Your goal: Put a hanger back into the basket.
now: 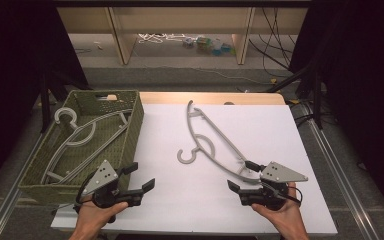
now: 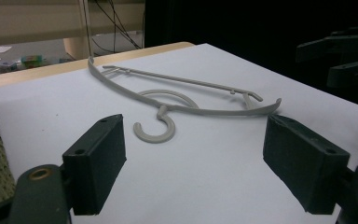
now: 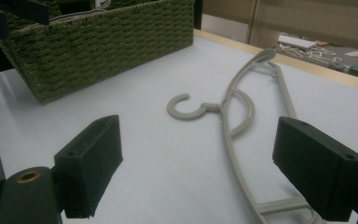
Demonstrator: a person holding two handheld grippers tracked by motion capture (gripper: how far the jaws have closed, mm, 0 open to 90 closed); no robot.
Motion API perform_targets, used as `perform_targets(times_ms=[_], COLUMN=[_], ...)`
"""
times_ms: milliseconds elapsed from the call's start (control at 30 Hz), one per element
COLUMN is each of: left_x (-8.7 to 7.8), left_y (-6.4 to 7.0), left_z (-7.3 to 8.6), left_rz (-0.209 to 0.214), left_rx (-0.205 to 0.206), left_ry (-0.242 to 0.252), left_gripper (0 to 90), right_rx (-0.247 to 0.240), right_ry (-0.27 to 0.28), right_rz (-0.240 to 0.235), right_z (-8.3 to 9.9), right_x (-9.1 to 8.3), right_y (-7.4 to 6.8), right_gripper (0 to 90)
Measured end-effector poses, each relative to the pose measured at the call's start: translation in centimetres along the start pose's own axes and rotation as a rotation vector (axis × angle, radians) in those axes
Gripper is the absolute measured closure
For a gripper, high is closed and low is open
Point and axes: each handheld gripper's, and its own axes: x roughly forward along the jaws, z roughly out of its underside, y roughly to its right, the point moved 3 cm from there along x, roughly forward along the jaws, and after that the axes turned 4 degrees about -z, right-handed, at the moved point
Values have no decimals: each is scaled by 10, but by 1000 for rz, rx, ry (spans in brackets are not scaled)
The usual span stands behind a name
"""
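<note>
Grey plastic, thin and rigid-looking, makes up the hanger [image 1: 215,142] lying flat on the white tabletop [image 1: 180,200] in the high view, its hook turned toward the person and one shoulder end reaching the right gripper [image 1: 241,175]. That gripper's jaws stand apart, with the hanger's near end just between or beside them; nothing is clamped yet. The left gripper [image 1: 139,176] also has its jaws apart and holds nothing, near the corner of the woven green basket [image 1: 132,135], which already holds at least one other grey hanger [image 1: 80,135].

From the left gripper view, the hanger [image 2: 177,95] lies well ahead of the spread jaws, its hook curling toward the camera. It looks light and stiff, likely a little slippery, and so flat that lifting it calls for pinching an edge.

From the right gripper view, the hanger [image 3: 235,126] runs up between the open jaws, its lower bar and shoulder closest. That shoulder end, where arm and crossbar meet, seems the best place to take hold. The basket [image 3: 102,46] sits beyond on the left.
</note>
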Motion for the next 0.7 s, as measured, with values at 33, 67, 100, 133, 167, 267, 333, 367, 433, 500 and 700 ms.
perform_targets(times_ms=[33, 67, 100, 133, 167, 267, 333, 367, 433, 500, 700], left_x=[0, 1, 1, 1, 1, 1, 1, 2, 3, 3, 4], left_y=[-1, -1, -1, 0, 0, -1, 0, 1, 2, 3, 3], left_z=[1, 1, 3, 4, 5, 8, 10, 11, 12, 13, 14], left_rz=[0, -3, -6, -9, -11, -13, -13, -12, -2, -4, 5], left_rx=[27, 35, 43, 41, 40, 52, 54, 54, 55, 57, 61], left_ry=[-4, 4, 8, 0, -2, -3, -3, -9, -4, -4, -7], left_gripper=[207, 207, 207, 207, 206, 202, 201, 201, 201, 201, 198], right_rx=[-2, -3, -2, -17, -11, -20, -34, -41, -58, -65, -71], right_ry=[-1, -4, -5, 2, -9, -26, -78, -106, -158, -230, -357], right_rz=[-2, -2, -2, 3, 0, -4, -15, -22, -31, -43, -42], right_z=[0, 0, 0, 0, 0, -1, -3, -4, -4, -3, 1], right_x=[1, 1, 1, 2, 3, 9, 13, 17, 26, 36, 70], right_y=[0, 0, 0, 1, 1, 3, 6, 8, 12, 16, 31], right_gripper=[165, 165, 164, 161, 161, 160, 160, 161, 162, 165, 212])
